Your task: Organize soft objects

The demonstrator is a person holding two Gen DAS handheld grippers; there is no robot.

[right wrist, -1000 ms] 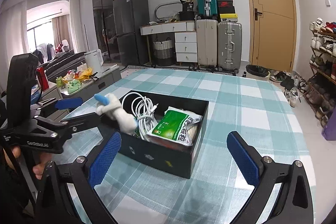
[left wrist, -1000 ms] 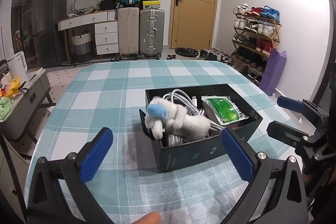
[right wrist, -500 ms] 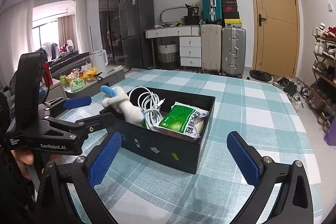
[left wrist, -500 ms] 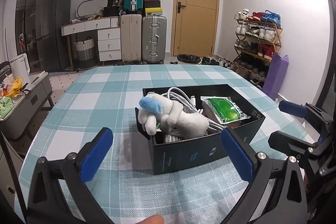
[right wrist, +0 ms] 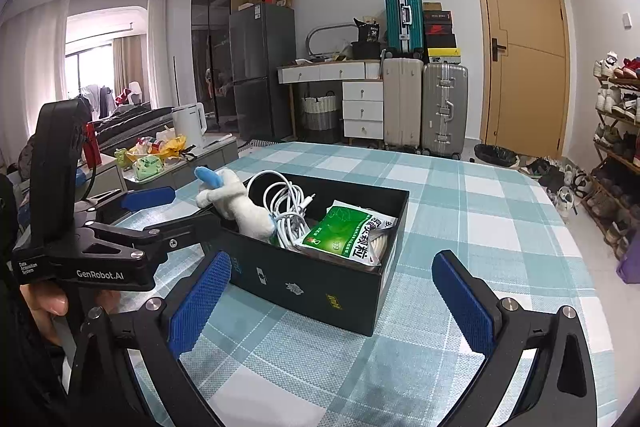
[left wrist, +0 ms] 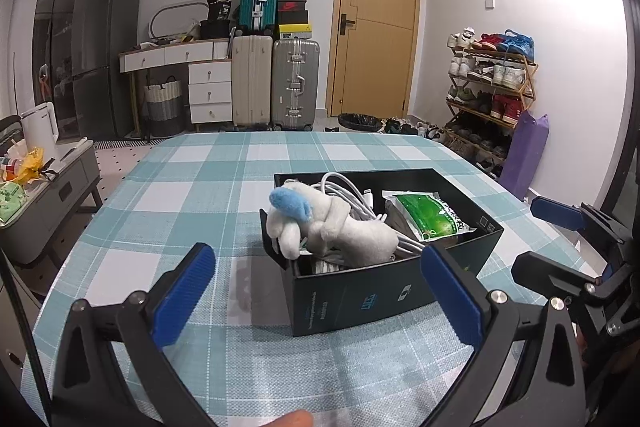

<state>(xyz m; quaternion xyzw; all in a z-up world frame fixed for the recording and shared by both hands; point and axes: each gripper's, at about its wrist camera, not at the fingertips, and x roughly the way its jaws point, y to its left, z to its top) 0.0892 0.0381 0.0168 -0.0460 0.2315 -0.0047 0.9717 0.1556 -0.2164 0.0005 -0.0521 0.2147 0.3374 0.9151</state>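
A black open box [left wrist: 384, 297] [right wrist: 320, 287] stands on the checked tablecloth. In it lie a grey-white plush toy with a blue ear [left wrist: 340, 227] [right wrist: 240, 203], hanging over the box's left end, a coil of white cable [left wrist: 352, 191] [right wrist: 286, 205] and a green packet [left wrist: 430, 219] [right wrist: 346, 229]. My left gripper [left wrist: 316, 299] is open and empty, just short of the box. My right gripper [right wrist: 330, 301] is open and empty, facing the box's long side. Each gripper shows in the other's view, left [right wrist: 148, 215] and right [left wrist: 540, 239].
The teal and white checked table [left wrist: 224, 195] [right wrist: 472, 211] reaches far beyond the box. Off the table stand suitcases [left wrist: 276, 83], a drawer unit, a shoe rack [left wrist: 488, 95], a door and a low side cabinet with clutter [left wrist: 36, 179].
Both grippers have drawn back and tilted up a little, so the box sits lower in each view. Both stay open. The box and its contents have not moved.
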